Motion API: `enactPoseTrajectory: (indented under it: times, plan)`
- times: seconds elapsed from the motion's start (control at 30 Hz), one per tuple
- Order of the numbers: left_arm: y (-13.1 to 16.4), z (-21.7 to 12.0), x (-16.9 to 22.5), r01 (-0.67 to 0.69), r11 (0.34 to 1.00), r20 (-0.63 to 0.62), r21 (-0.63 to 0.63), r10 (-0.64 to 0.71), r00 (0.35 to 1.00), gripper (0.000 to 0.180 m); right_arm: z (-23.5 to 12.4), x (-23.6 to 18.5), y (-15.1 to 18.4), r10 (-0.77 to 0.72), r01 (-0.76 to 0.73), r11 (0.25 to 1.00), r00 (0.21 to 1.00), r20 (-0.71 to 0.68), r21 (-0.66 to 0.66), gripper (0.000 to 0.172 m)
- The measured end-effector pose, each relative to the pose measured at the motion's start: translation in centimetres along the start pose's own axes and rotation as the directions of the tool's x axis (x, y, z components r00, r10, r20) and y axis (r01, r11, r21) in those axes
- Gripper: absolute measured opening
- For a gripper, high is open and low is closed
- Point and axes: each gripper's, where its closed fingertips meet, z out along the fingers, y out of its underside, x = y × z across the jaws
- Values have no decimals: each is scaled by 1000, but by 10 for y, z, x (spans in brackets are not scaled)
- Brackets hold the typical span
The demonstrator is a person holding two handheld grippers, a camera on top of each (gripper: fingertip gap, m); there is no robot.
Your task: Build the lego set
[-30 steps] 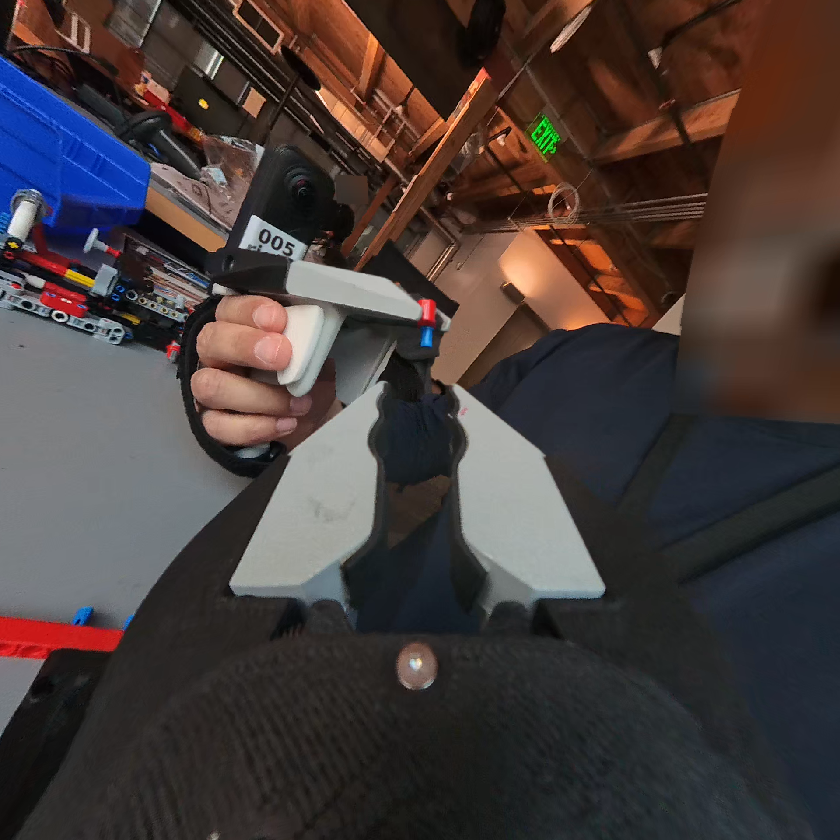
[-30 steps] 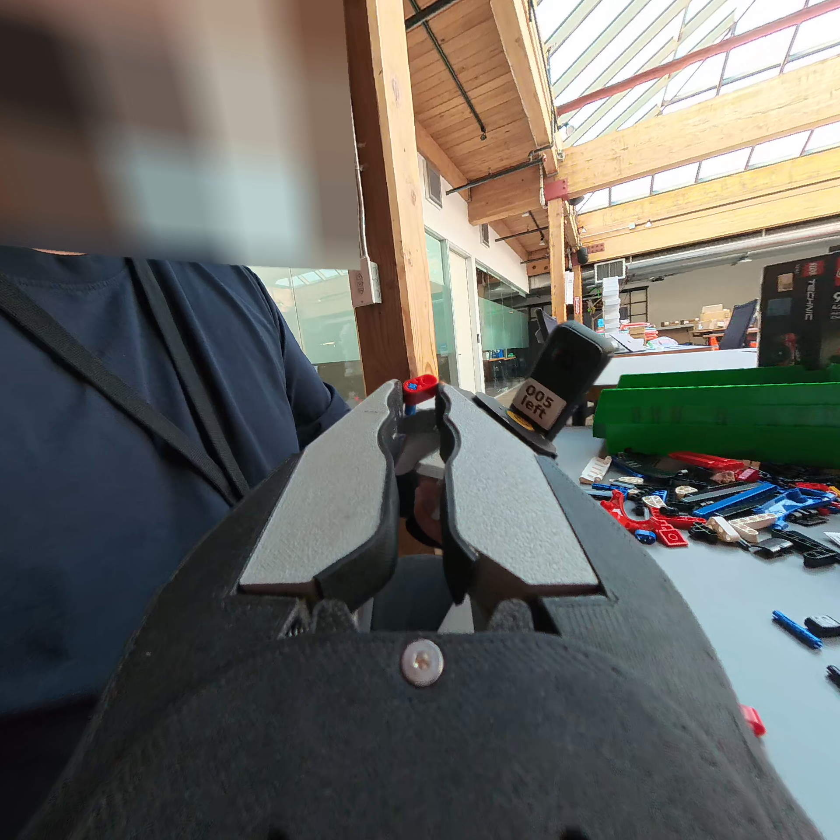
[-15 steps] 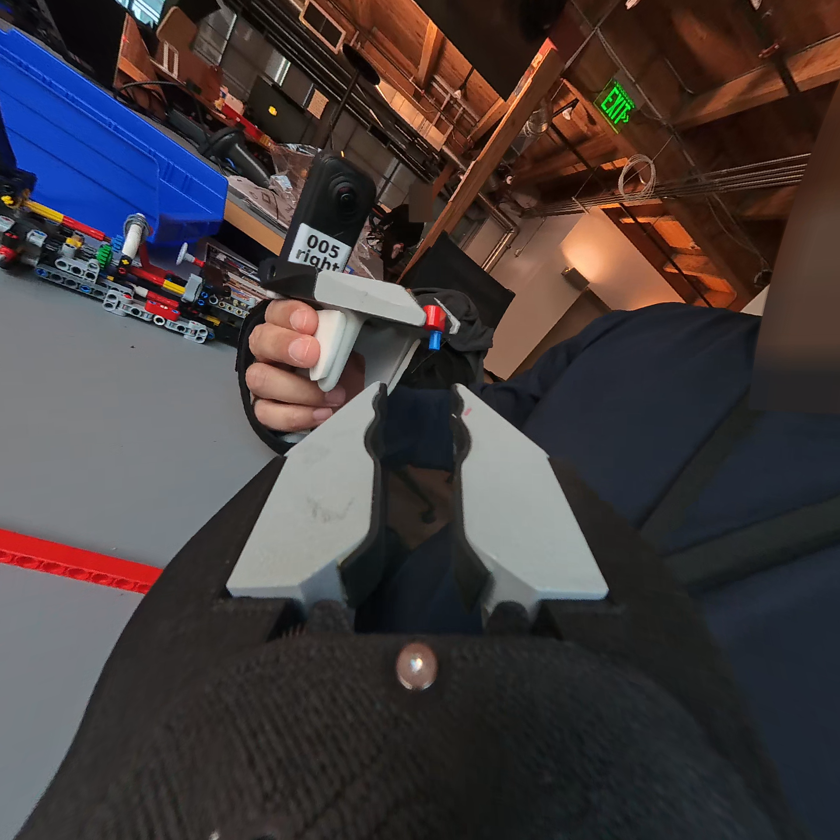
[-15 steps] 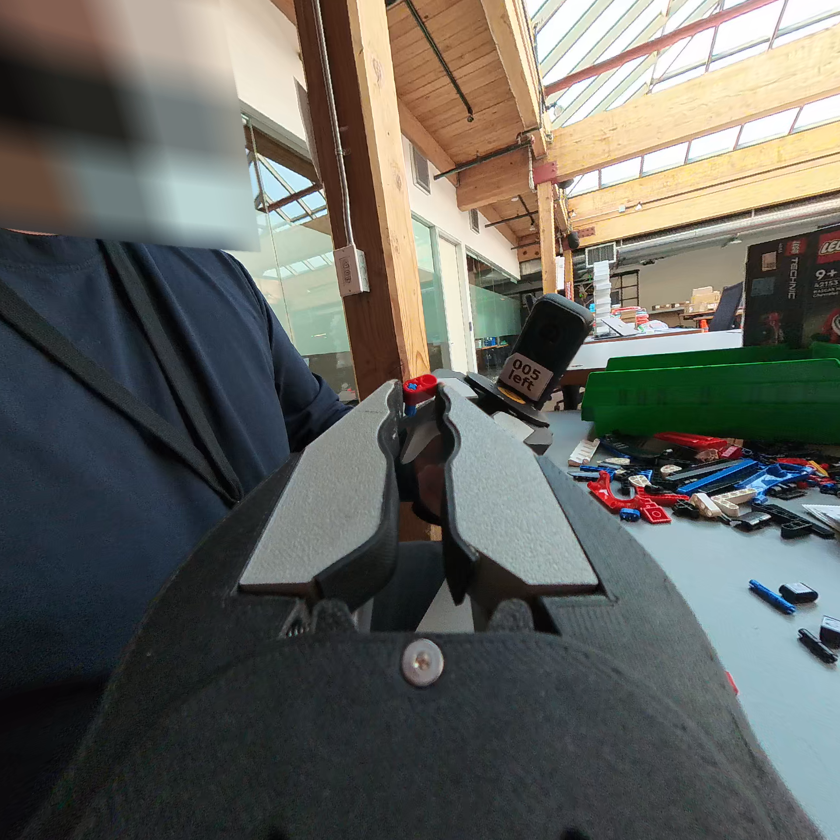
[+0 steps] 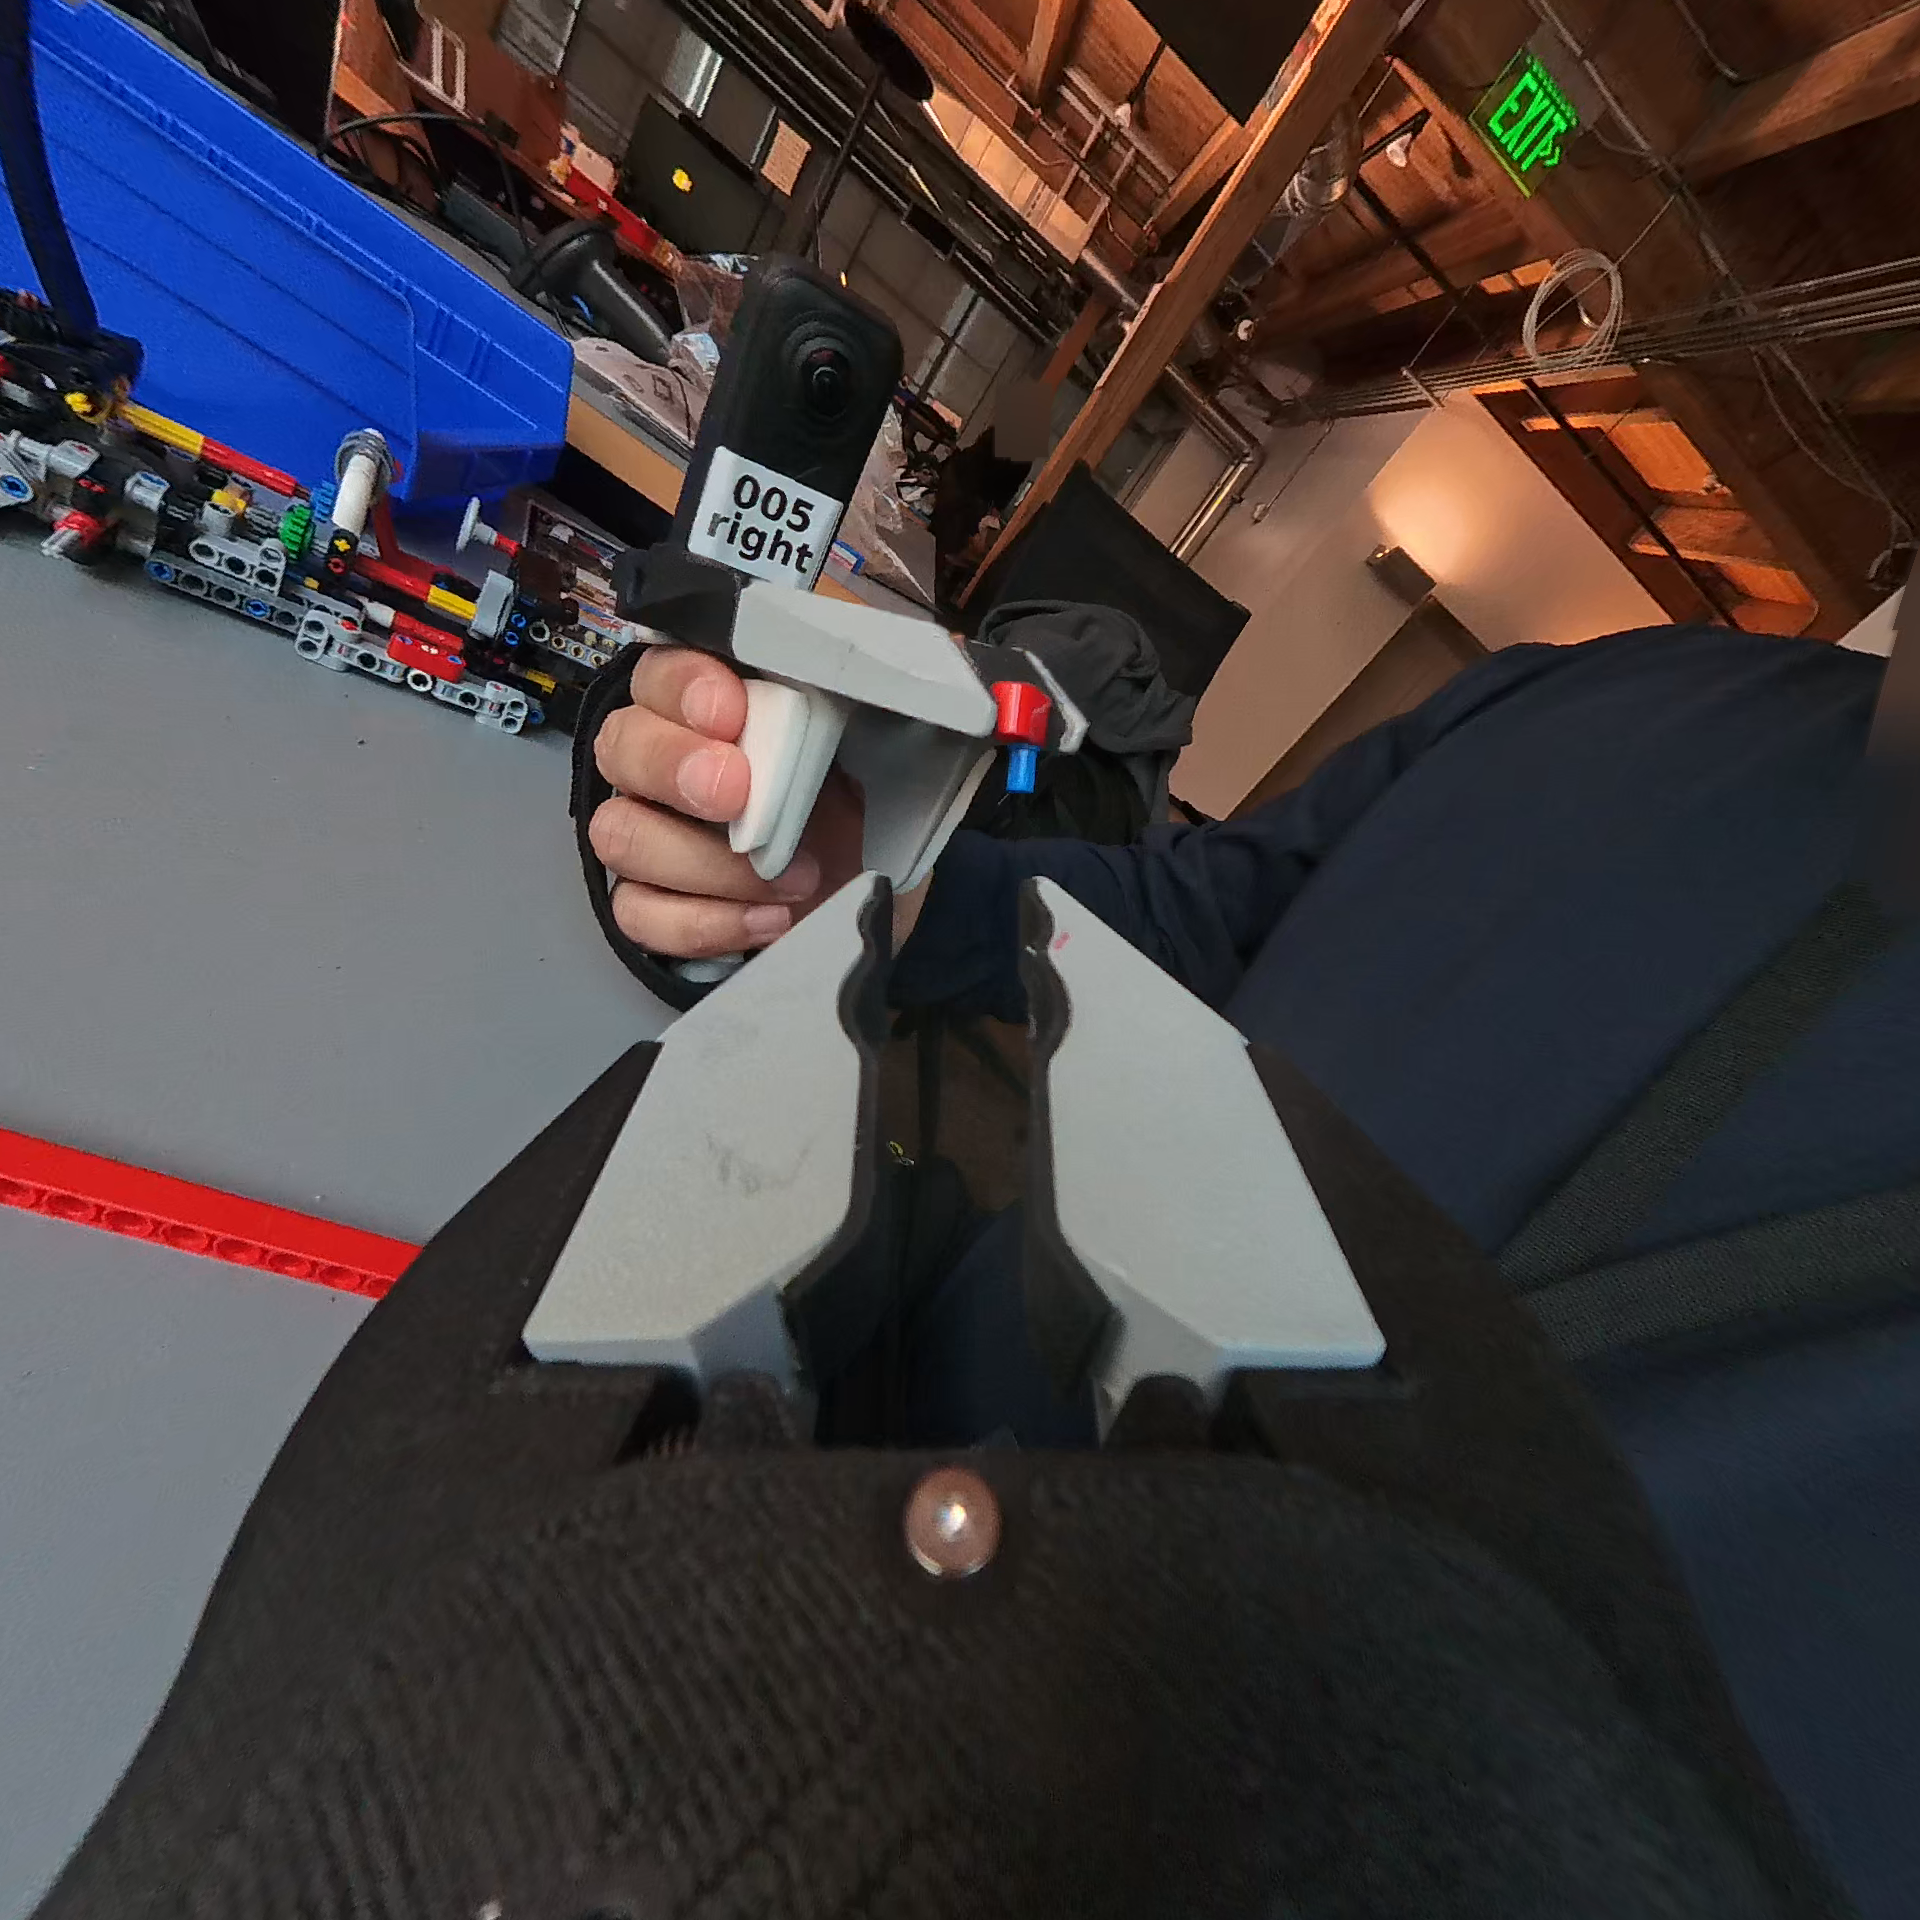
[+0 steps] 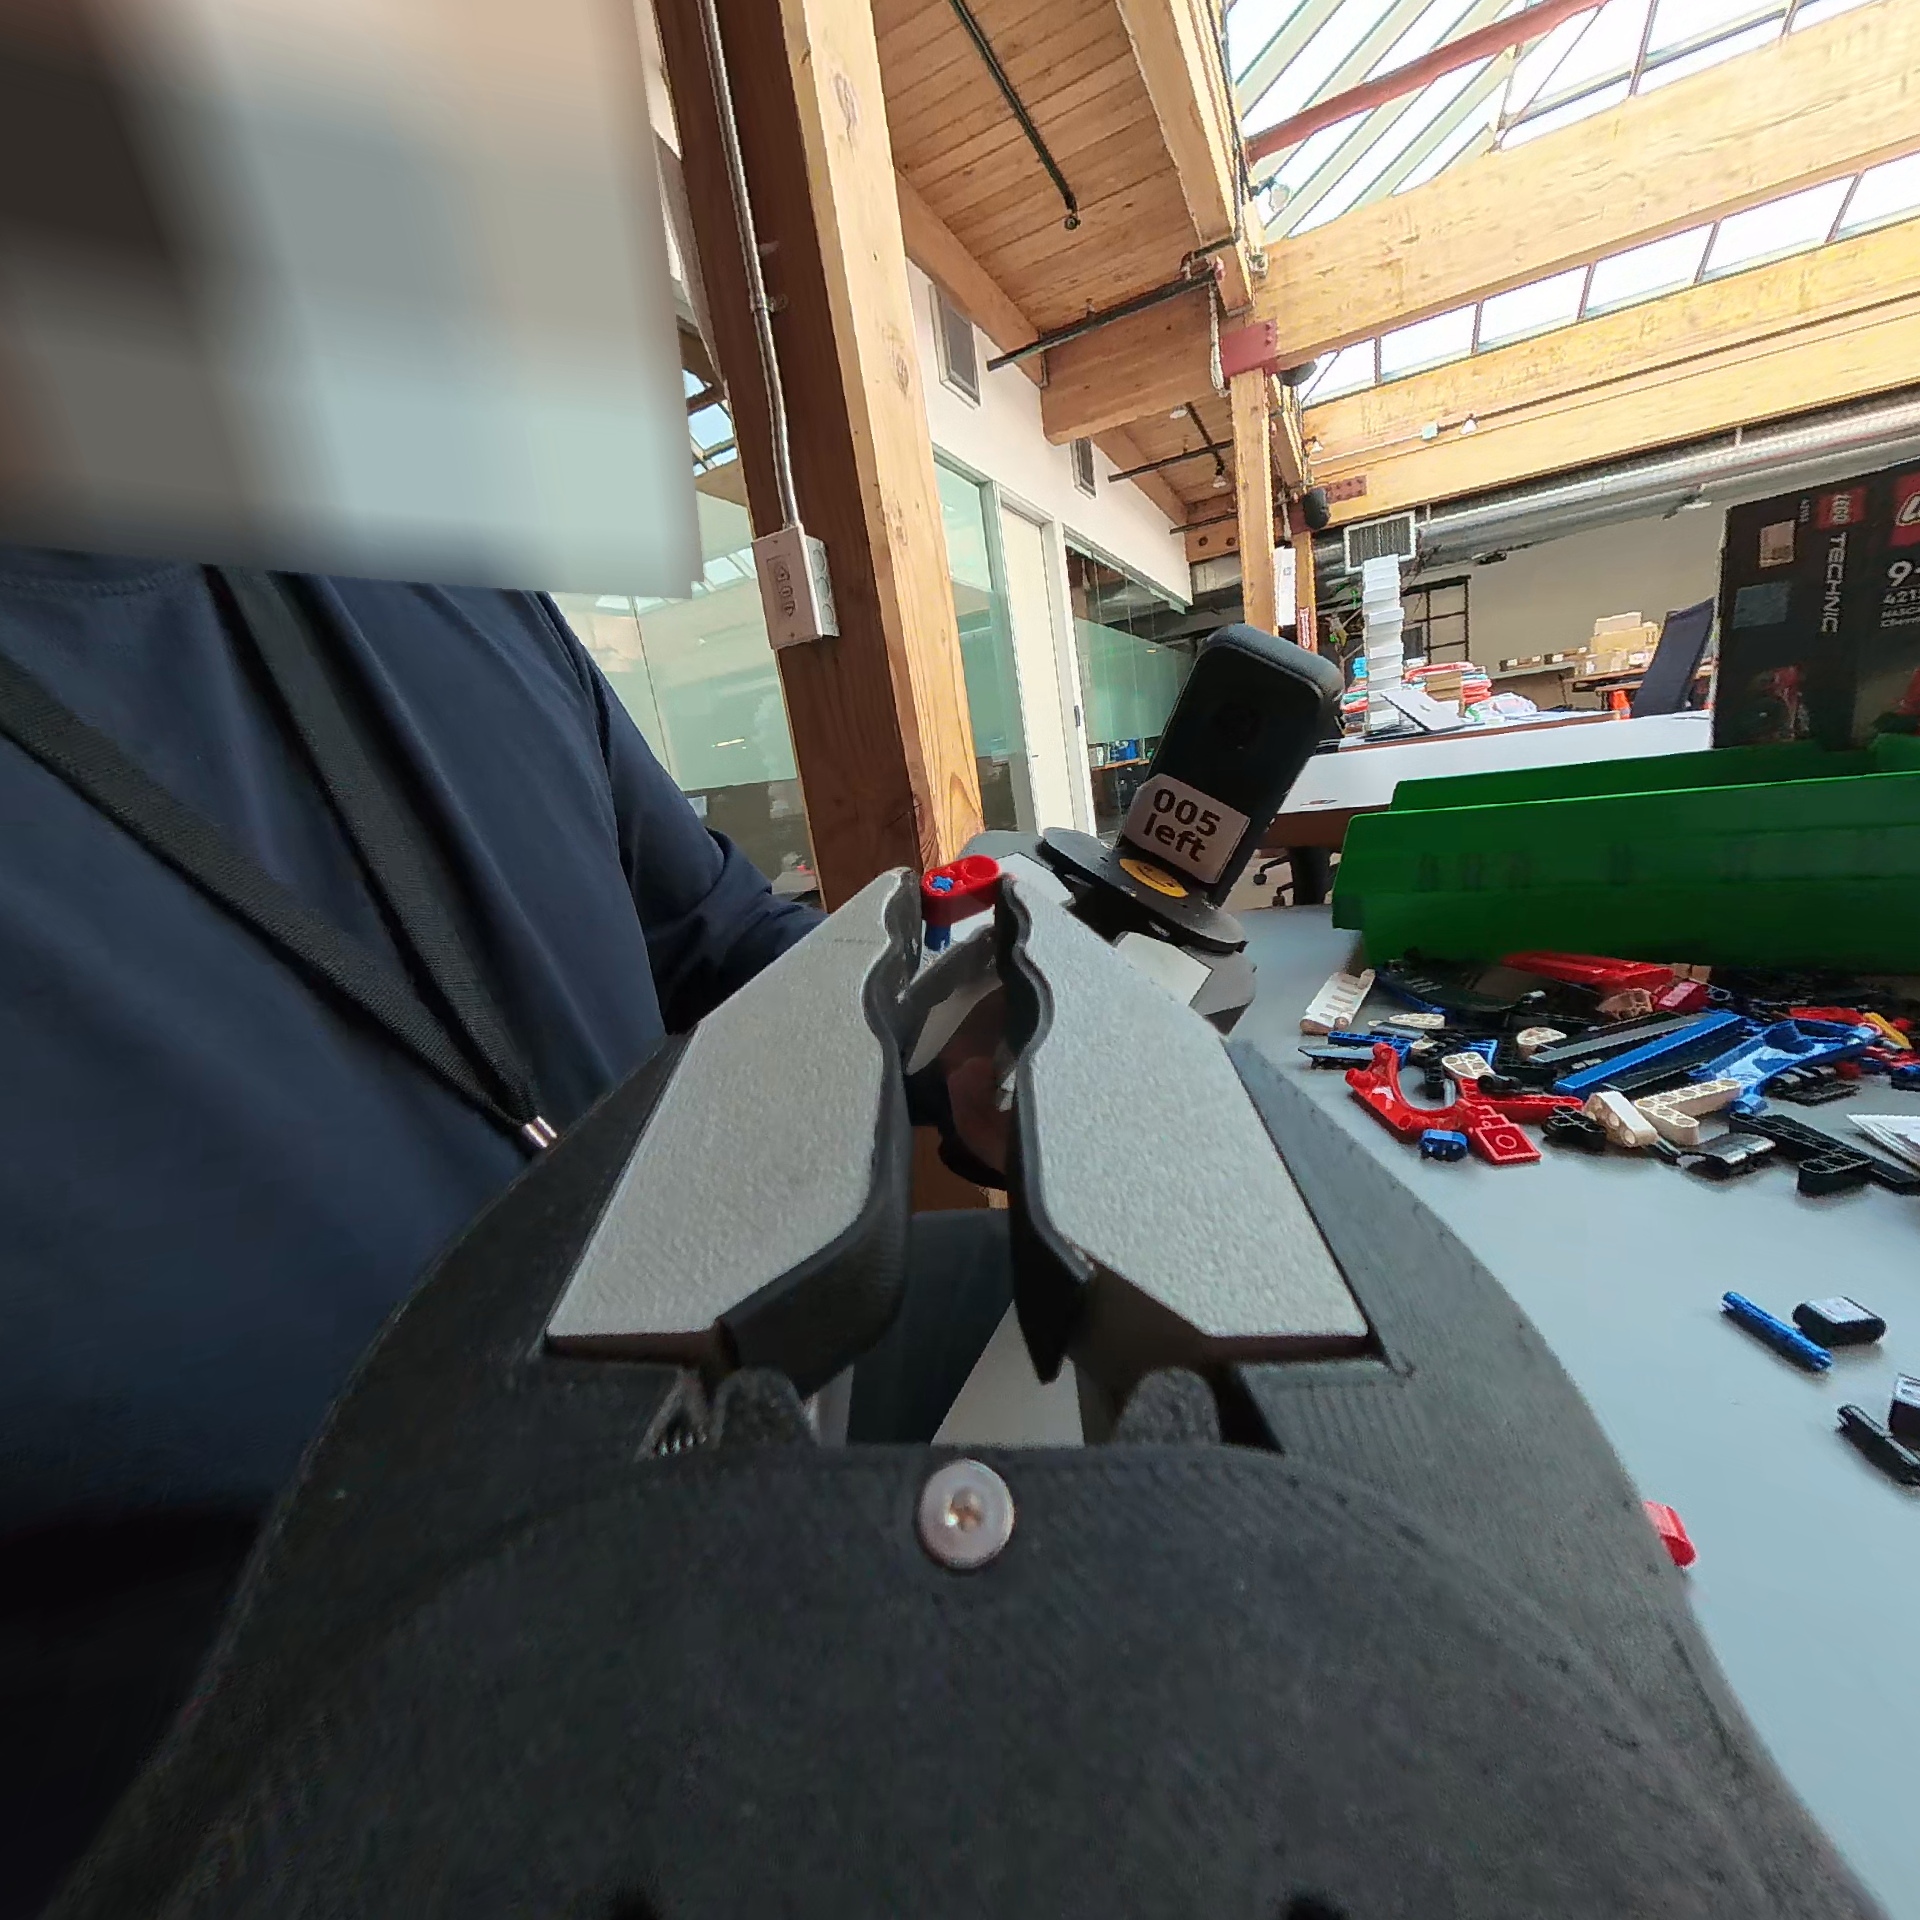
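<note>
Gray table [image 6: 1621, 1236] carries a green bin [image 6: 1621, 883], contents hidden, while the raised right gripper [image 6: 961, 899] pinches a red connector [image 6: 961, 894] and the left gripper [image 5: 956, 909] gapes narrowly, bare.

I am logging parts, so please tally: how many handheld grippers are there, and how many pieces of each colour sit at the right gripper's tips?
grippers: 2, the left gripper and the right gripper
red connector: 1
blue pin: 1
Total: 4
</note>
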Motion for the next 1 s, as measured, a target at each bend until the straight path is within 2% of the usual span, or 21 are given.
enactPoseTrajectory:
  times: [0.47, 0.67, 1.0]
  plan:
    - [3, 11, -5, -49, 999, 60, -14, 50, 997, 19, -1, 1, -2, -5, 5, 1000, 1000, -9, 12, 11]
    - [0, 11, -12, -123, 992, 146, -4, 122, 982, 17, -5, 7, -6, -9, 10, 999, 999, -44, 34, 11]
    - [-1, 10, -15, -112, 994, 168, -12, 112, 979, 20, -8, 13, -10, -7, 11, 998, 998, -70, 58, 11]
